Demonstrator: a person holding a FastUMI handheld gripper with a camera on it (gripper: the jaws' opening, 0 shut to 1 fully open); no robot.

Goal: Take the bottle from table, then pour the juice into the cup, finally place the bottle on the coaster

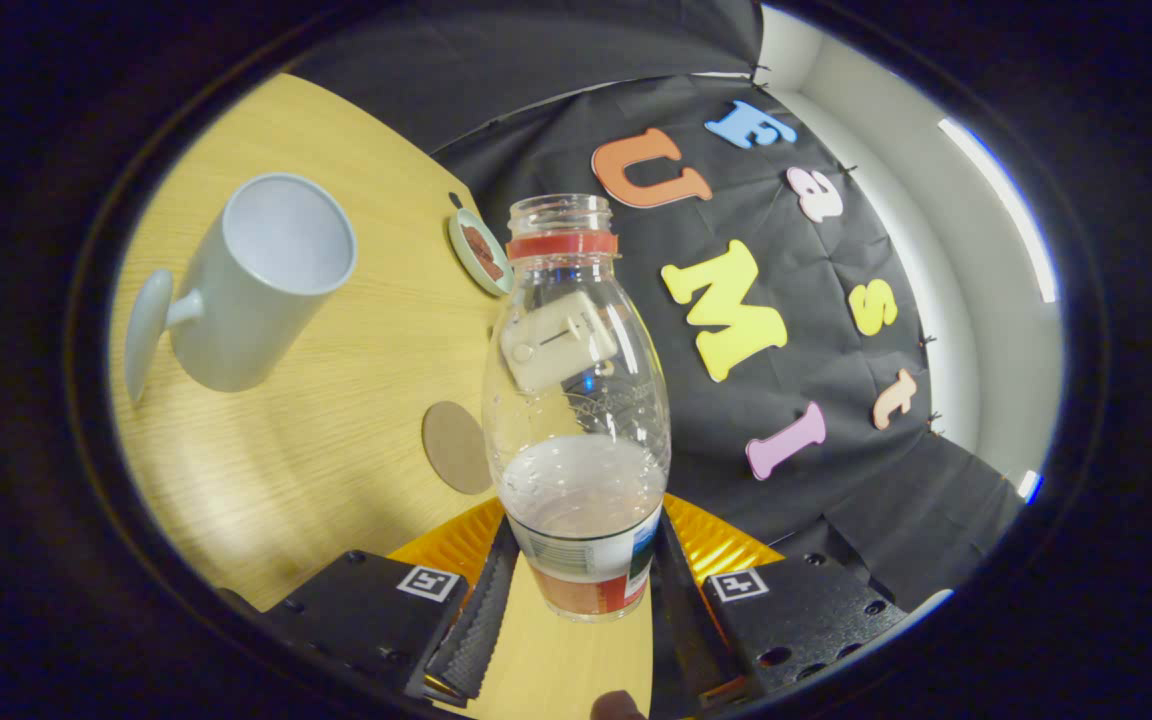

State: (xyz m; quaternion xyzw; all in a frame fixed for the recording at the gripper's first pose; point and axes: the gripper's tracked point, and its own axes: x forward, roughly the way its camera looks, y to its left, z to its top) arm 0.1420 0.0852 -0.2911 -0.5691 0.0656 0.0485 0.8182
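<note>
Fingers point(584, 590) closed on the lower, labelled part of a clear plastic bottle point(576, 400), one pad point(481, 620) on each side, pressing against the label. Bottle held between the fingers, lifted above the wooden desk point(316, 440), seen tilted against the desk. No cap on the mouth; a red ring around the neck. Pale, cloudy juice point(581, 485) inside, filling only the lower part, with some small bubbles at the surface. Upper part of the bottle empty and see-through.

Just beyond the fingers, beside the bottle's lower half, a round brown coaster point(454, 446), flat on the desk, partly hidden behind the bottle. Farther out on the same side, well apart from the coaster, a pale blue mug point(256, 280) with its handle turned away from the bottle and its open mouth turned toward the camera; inside looking empty, as far as can be seen. Beyond the coaster, near the bottle's neck and close to the far edge of the desk, a small round dish point(481, 252) with something brown in it; what it is, cannot tell. Behind everything, the black cloth wall point(796, 330) of the booth.
</note>
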